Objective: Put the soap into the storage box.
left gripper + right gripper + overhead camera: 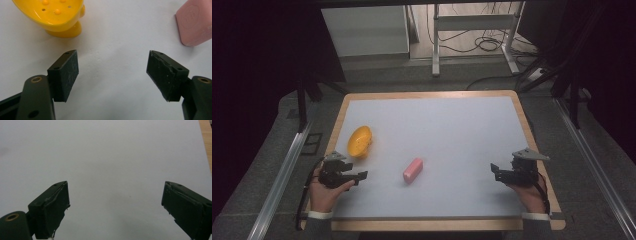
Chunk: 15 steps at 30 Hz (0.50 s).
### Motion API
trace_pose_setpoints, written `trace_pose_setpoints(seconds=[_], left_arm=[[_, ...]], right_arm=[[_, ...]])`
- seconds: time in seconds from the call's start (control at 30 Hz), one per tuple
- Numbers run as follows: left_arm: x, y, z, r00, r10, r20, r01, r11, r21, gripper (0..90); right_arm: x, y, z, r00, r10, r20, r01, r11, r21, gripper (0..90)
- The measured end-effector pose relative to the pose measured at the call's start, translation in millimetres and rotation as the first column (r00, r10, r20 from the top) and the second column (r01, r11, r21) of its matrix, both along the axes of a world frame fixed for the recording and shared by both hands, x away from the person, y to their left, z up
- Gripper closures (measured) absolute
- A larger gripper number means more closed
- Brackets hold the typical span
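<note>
A yellow soap dish (360,141) with raised dots (53,15) sits on the white table top at the left. A pink bar of soap (413,170) lies near the middle front, its corner at the upper right (195,22) of the left gripper view. My left gripper (360,177) rests at the front left, just below the dish, jaws wide apart (112,72) with nothing between them. My right gripper (495,171) is at the front right, far from both objects, open over bare table (115,202).
The white table top (437,125) has a wooden rim (532,135), seen at the upper right (206,135) of the right gripper view. Metal rails run along both sides. Desk legs and cables stand on the floor beyond the far edge.
</note>
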<state>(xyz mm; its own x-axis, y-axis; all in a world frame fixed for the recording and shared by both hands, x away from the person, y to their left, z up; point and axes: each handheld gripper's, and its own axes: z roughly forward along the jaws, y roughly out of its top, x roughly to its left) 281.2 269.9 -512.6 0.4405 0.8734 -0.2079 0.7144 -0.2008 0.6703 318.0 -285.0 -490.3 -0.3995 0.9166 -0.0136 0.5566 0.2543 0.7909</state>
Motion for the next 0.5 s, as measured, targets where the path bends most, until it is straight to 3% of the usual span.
trace_pose_setpoints(seconds=[0.3,0.5], left_arm=[[-7.1,-3.6,10.1,0.9995,0.032,0.008,-0.032,0.9993,0.019,25.2],[-10.3,-7.1,15.4,0.9996,0.027,0.011,-0.027,0.9995,0.013,25.0]], right_arm=[[0.5,-6.0,-3.9,0.9999,-0.015,-0.009,0.015,0.9998,-0.012,7.6],[1.8,-8.4,-5.3,0.9999,-0.005,-0.016,0.005,1.0000,-0.006,7.5]])
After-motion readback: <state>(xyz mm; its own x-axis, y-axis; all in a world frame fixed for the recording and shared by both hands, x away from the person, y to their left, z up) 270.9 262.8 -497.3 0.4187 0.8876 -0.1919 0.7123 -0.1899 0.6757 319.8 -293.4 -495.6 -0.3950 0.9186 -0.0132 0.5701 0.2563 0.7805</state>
